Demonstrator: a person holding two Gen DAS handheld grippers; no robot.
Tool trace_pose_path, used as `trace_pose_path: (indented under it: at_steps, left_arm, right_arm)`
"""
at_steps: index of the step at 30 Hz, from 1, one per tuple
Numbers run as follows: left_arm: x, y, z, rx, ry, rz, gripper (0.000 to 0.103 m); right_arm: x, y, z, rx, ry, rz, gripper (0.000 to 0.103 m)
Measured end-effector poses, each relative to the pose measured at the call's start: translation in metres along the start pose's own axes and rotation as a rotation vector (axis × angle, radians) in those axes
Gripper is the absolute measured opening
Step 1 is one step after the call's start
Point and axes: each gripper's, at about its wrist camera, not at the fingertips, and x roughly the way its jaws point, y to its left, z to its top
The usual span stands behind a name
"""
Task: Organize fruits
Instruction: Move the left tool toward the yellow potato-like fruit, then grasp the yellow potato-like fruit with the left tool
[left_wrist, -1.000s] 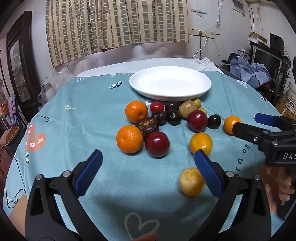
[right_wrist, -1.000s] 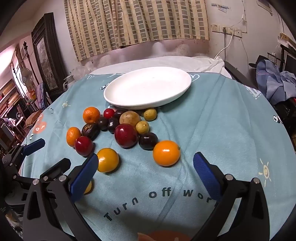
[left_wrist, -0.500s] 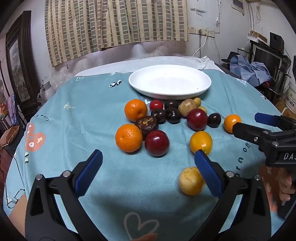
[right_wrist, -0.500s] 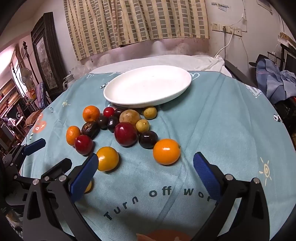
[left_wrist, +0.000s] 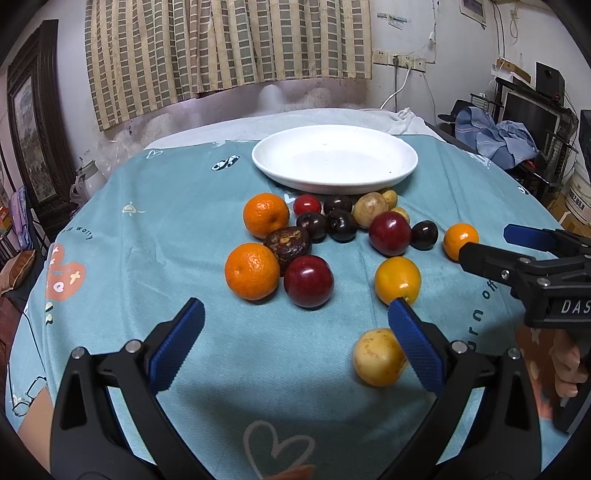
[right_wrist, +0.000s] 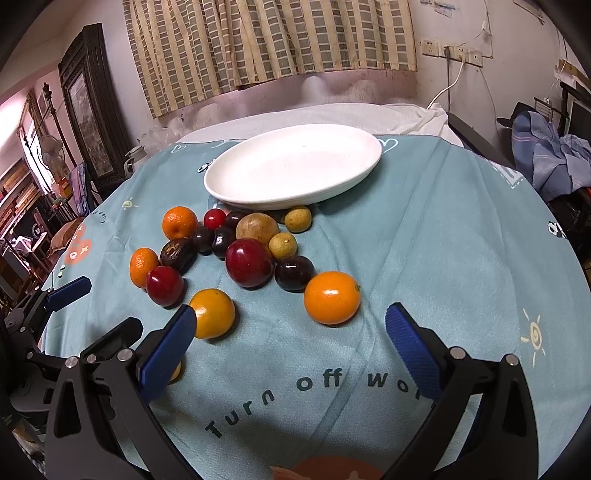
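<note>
On the teal tablecloth (left_wrist: 147, 258), fruits (left_wrist: 308, 281) lie beyond both released hand-held grippers (left_wrist: 295, 345) (right_wrist: 286, 349).

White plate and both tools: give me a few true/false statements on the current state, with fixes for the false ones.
1. The white plate has no fruit on it. True.
2. The left tool is shut on a red plum. False: it is open and holds nothing; the plum lies on the cloth ahead of it.
3. The right tool is open. True.
4. All fruit lies on the teal tablecloth. True.
5. The yellow fruit nearest the left tool sits on the plate. False: it rests on the cloth beside that tool's right finger.
</note>
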Motion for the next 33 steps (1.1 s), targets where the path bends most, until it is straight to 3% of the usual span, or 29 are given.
trace_pose_path:
  at_steps: [6,13,18,20,21,22,24,32,33]
  left_arm:
    - [0.0,-0.002,-0.008,0.005,0.052,-0.099,0.101]
    - [0.008,-0.025,-0.011,0.087,0.115,-0.193,0.101]
    - [0.013,-0.045,-0.013,0.158,0.146,-0.183,0.1]
    - [0.016,-0.047,-0.012,0.166,0.164,-0.18,0.093]
    - [0.018,-0.047,-0.012,0.162,0.174,-0.182,0.083]
    - [0.021,-0.045,-0.012,0.148,0.192,-0.192,0.066]
    - [0.027,-0.038,-0.012,0.101,0.229,-0.229,0.05]
    - [0.027,-0.041,-0.012,0.125,0.222,-0.221,0.051]
    - [0.026,-0.039,-0.012,0.119,0.22,-0.22,0.042]
  right_arm:
    - [-0.002,-0.003,0.0,0.018,-0.004,0.008,0.102]
    - [-0.005,-0.005,0.003,0.032,-0.01,0.013,0.102]
    - [-0.009,-0.008,0.005,0.045,-0.02,0.021,0.102]
    - [-0.012,-0.009,0.006,0.05,-0.028,0.026,0.102]
    - [-0.013,-0.009,0.006,0.052,-0.033,0.027,0.102]
    - [-0.014,-0.01,0.006,0.055,-0.036,0.028,0.102]
    - [-0.014,-0.011,0.007,0.061,-0.037,0.029,0.102]
    - [-0.011,-0.013,0.007,0.066,-0.032,0.017,0.102]
    - [-0.01,-0.014,0.007,0.065,-0.029,0.013,0.102]
